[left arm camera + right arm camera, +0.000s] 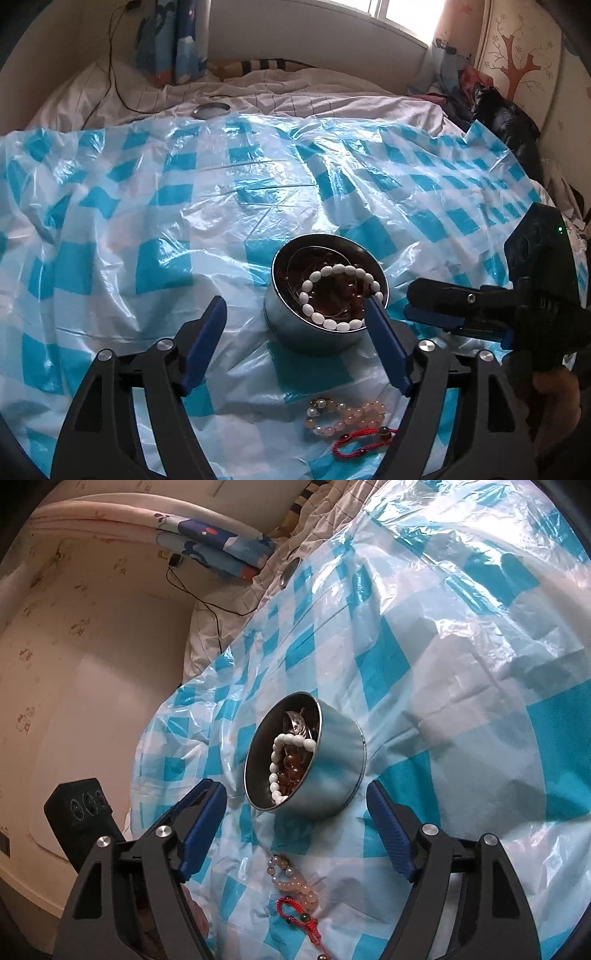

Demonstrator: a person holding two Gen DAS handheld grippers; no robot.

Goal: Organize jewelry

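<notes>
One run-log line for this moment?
left gripper: open | right gripper: open | white bracelet: in tin | pink bracelet, red cord: on sheet

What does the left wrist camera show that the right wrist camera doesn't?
Only the left wrist view shows the window, a tree decoration and the right gripper from the side. Only the right wrist view shows the patterned wall. Both show the tin with the white bead bracelet, the pink bracelet, the red cord and the checkered sheet.

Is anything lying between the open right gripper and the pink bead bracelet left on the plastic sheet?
Nothing visible. The pink bracelet lies bare on the checked sheet, just below the right gripper, with the red cord beside it and the tin beyond.
</notes>
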